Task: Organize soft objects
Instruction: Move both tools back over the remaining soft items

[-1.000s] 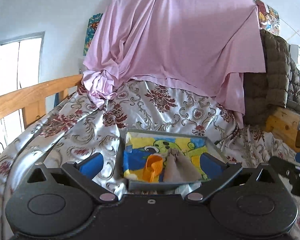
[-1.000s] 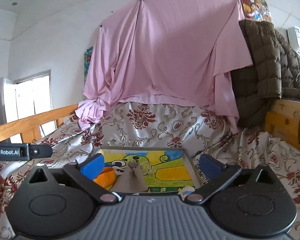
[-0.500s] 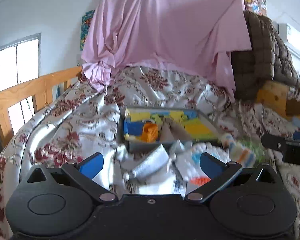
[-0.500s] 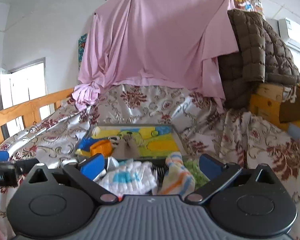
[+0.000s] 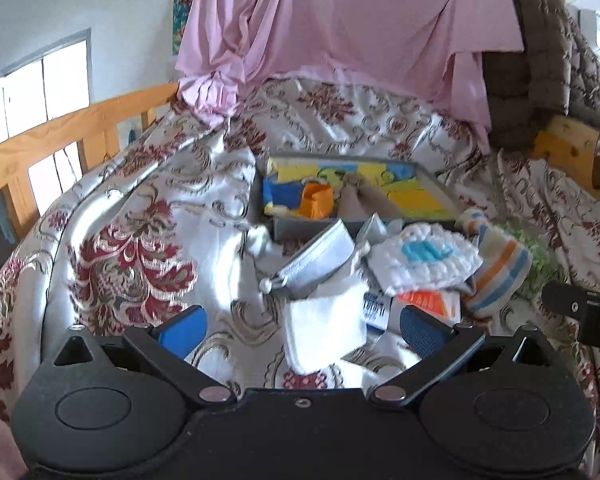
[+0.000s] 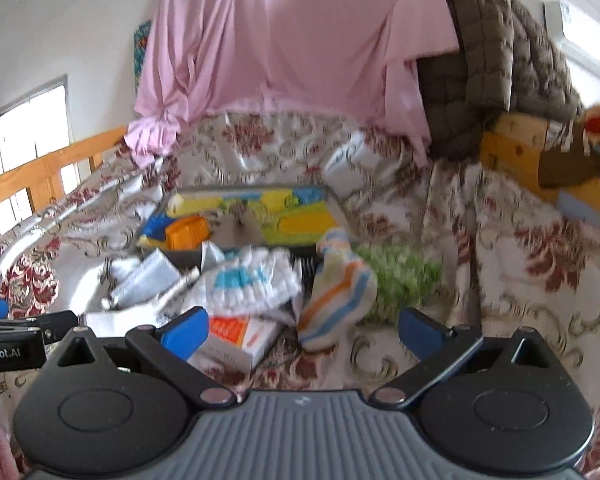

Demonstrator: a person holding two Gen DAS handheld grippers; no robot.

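Note:
A pile of soft things lies on the floral bedspread in front of a grey tray (image 5: 292,227) with a cartoon lining. In the pile are a white folded cloth (image 5: 324,330), a grey zip pouch (image 5: 320,256), a white knit piece with blue marks (image 5: 424,258) and a striped sock (image 5: 496,268). An orange item (image 5: 318,200) and a beige pouch (image 5: 360,198) lie in the tray. My left gripper (image 5: 300,330) is open just above the white cloth. My right gripper (image 6: 302,330) is open over the striped sock (image 6: 336,300) and an orange-and-white box (image 6: 240,334). A green fuzzy thing (image 6: 396,276) lies right of the sock.
A wooden bed rail (image 5: 60,136) runs along the left. A pink sheet (image 5: 340,20) hangs at the back, with a brown quilted jacket (image 6: 500,60) over a wooden frame (image 6: 512,148) at the right. The bedspread (image 5: 120,240) spreads wide to the left of the pile.
Both grippers have tilted down and drawn back from the tray, so the pile in front of it has come into view beneath them. Both stay open.

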